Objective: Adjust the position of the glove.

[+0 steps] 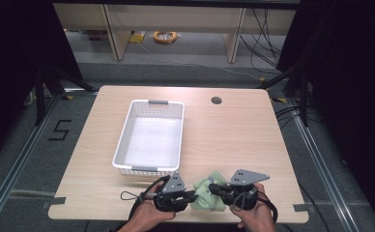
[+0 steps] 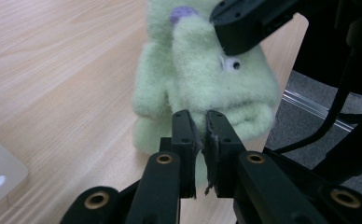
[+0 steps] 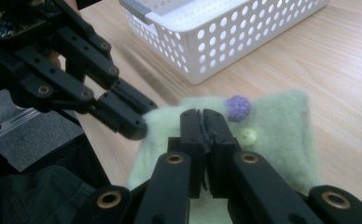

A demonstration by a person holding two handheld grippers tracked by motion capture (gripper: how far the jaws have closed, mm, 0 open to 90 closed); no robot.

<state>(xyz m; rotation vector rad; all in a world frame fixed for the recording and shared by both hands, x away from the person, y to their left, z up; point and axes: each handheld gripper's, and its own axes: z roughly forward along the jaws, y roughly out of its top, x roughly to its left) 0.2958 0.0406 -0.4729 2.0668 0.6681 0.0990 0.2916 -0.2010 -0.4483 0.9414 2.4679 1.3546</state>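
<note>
A pale green plush toy (image 1: 208, 192) with a purple pompom lies at the table's front edge, between my two grippers. In the left gripper view it (image 2: 202, 70) stands right past my left gripper (image 2: 197, 119), whose jaws are pinched together on its lower edge. In the high view my left gripper (image 1: 194, 196) meets the toy from the left and my right gripper (image 1: 214, 189) from the right. My right gripper (image 3: 200, 113) has its jaws shut on the toy's fabric (image 3: 277, 135), near the pompom. A hand holds each gripper.
A white perforated basket (image 1: 127, 126) stands empty on the wooden table (image 1: 238, 140), just behind my left gripper. A round cable hole (image 1: 216, 100) sits at the table's back right. The table's front edge runs right under both hands.
</note>
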